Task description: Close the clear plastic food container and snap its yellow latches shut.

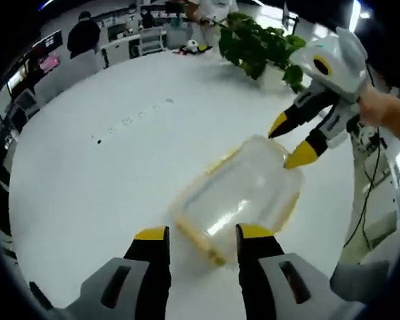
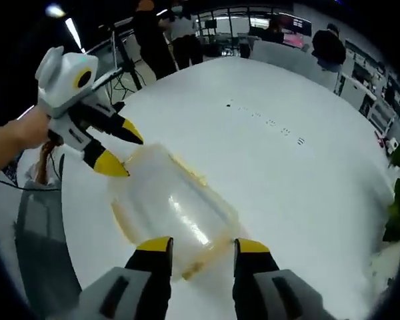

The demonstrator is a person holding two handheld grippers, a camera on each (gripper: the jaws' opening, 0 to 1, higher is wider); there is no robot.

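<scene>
A clear plastic food container (image 1: 243,193) with a yellow seal rim lies on the white table (image 1: 107,173), its lid resting on top. A yellow latch (image 1: 212,253) shows at its near end. My left gripper (image 1: 202,233) stands open just short of that end, nothing between its jaws. My right gripper (image 1: 290,140) is open at the opposite end, one yellow tip touching the lid's corner. In the right gripper view the container (image 2: 173,207) lies just beyond my open right gripper (image 2: 203,245), and my left gripper (image 2: 120,148) is open at the far corner.
A leafy green plant (image 1: 260,43) stands at the table's far edge. A stand with cables (image 1: 367,193) rises beside the table's right rim. Small dark marks (image 1: 130,120) dot the tabletop. Desks and people (image 1: 83,33) are in the background.
</scene>
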